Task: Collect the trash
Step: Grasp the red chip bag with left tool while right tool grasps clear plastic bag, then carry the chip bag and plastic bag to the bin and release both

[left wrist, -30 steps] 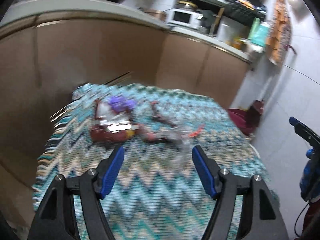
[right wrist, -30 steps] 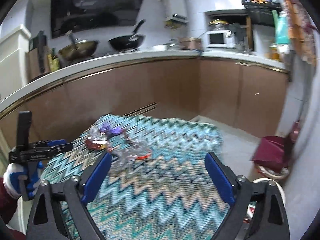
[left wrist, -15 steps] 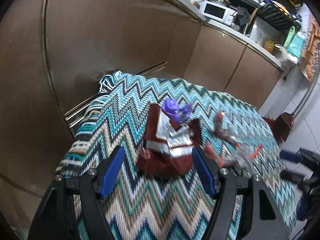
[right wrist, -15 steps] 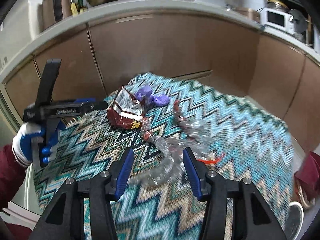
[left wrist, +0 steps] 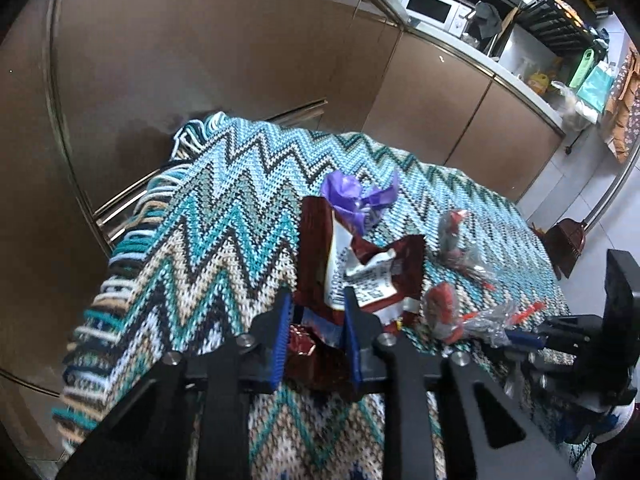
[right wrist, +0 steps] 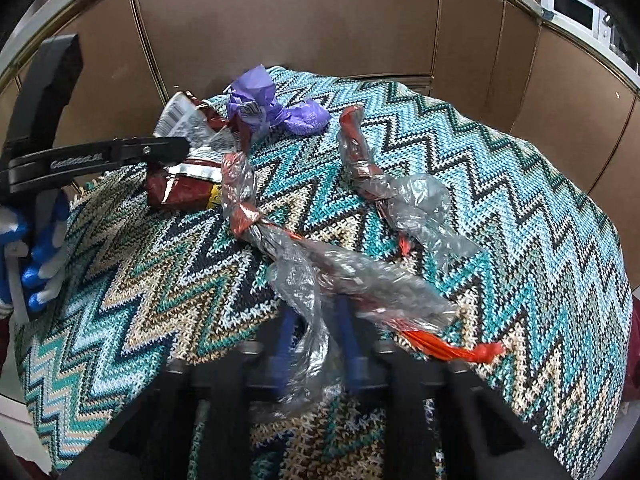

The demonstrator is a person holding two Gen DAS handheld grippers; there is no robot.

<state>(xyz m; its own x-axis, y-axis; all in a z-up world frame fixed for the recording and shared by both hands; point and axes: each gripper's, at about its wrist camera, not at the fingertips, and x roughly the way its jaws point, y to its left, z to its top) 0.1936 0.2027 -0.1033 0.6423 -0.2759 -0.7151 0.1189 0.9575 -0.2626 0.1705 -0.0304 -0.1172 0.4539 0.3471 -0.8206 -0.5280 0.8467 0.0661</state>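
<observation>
Kitchen cabinets behind zigzag blanket (left wrist: 224, 216). Left wrist view: left gripper (left wrist: 316, 328), jaws just closed, clamped on dark red wrapper (left wrist: 316, 264); purple wrapper (left wrist: 352, 200) at 12 o'clock. Right wrist view: right gripper (right wrist: 316, 344), jaws just closed, pinching clear plastic wrapper (right wrist: 308, 296); another clear wrapper (right wrist: 408, 200) at 1 o'clock.

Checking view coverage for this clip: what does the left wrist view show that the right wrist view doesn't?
Left only: the left hand-held gripper closing on the dark red snack bag, and a shelf rack above the counter.
Right only: the right hand-held gripper closing on the clear plastic wrapper, and a blue-and-white gloved hand.
Both: zigzag cloth, purple wrapper, microwave.
</observation>
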